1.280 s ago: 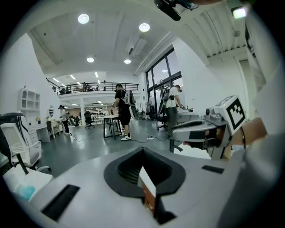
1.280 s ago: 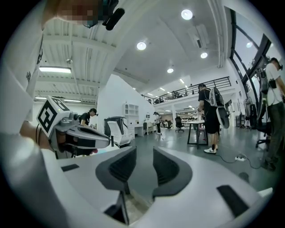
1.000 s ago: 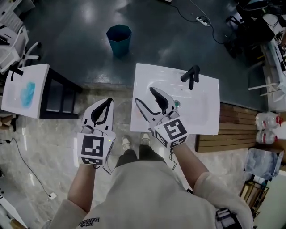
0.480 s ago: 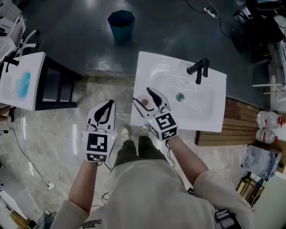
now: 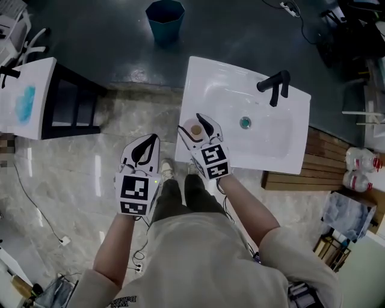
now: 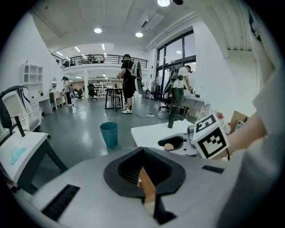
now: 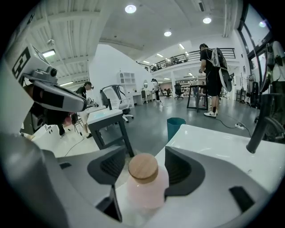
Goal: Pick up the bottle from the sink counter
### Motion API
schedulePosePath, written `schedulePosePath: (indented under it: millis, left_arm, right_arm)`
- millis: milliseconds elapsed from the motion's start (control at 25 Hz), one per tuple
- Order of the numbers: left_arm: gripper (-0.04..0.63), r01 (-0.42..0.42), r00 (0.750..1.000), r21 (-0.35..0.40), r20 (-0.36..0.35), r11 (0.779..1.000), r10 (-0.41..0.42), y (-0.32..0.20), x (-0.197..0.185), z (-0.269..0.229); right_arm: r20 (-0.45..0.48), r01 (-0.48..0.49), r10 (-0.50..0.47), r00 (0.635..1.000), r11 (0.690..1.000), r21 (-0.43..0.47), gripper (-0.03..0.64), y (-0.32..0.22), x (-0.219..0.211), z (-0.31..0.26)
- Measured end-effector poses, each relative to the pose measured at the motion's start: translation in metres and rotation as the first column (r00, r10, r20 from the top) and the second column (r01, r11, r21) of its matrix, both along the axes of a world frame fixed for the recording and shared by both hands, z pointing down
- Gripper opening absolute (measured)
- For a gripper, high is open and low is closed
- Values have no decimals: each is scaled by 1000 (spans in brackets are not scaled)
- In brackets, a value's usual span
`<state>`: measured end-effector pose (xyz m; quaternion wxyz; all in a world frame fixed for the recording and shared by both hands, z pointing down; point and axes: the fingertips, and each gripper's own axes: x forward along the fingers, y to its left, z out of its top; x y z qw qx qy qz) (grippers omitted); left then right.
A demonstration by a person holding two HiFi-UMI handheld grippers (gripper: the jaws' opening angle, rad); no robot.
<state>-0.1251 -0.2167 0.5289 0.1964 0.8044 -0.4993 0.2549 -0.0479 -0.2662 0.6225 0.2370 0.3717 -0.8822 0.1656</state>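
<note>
The bottle (image 5: 195,128) stands on the near left corner of the white counter (image 5: 283,150), close to its edge. From the head view only its round wooden cap shows; the body below is hidden. The right gripper view shows more: a pale pink body (image 7: 143,185) under that cap, with its base cut off by the gripper's own frame.

The right hand-held gripper (image 5: 191,124) has just been opening its jaws, and they stand wide apart with the bottle between them. In its own view (image 7: 145,153) a clear gap shows at the left jaw. The right jaw runs very near the bottle, and whether it touches is hard to make out.

The left hand-held gripper (image 5: 154,138) hangs over the floor, just left of the counter. Its jaws are closed tip to tip (image 6: 142,148) and hold nothing. Its view catches the other gripper from the side, with the cap (image 6: 168,146) showing within the dark jaws.

The black faucet (image 5: 275,86) is whole in the head view but only partly seen at the right edge of the right gripper view (image 7: 262,120). A teal bin (image 5: 164,15) stands on the floor beyond.
</note>
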Motion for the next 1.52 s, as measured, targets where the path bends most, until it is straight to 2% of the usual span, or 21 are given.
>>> schedulePosePath:
  millis: [280, 320, 400, 600, 960, 1200, 1520]
  left_arm:
    - [6, 17, 1000, -38, -3, 999, -17, 15, -4, 12]
    - [6, 20, 1000, -43, -4, 999, -20, 17, -6, 13]
    - [6, 27, 1000, -52, -6, 998, -27, 20, -9, 16]
    - [6, 39, 999, -69, -15, 997, -40, 27, -15, 21]
    - [6, 37, 999, -90, -26, 995, -40, 37, -13, 27]
    - [6, 51, 995, -118, -76, 992, -60, 40, -11, 26]
    - [6, 54, 997, -114, -55, 992, -60, 39, -15, 24]
  right_arm:
    - [-57, 1, 0, 998, 1000, 28, 238, 1, -1, 17]
    - [-57, -3, 5, 998, 999, 34, 235, 1, 0, 17]
    - [-54, -10, 13, 998, 999, 49, 187, -1, 1, 16]
    - [-62, -2, 7, 998, 996, 94, 179, -1, -1, 14]
    - [-67, -13, 21, 998, 993, 119, 158, -1, -1, 12]
    - [-65, -36, 45, 997, 991, 131, 129, 0, 2, 9]
    - [-67, -33, 42, 997, 990, 134, 87, 1, 2, 7]
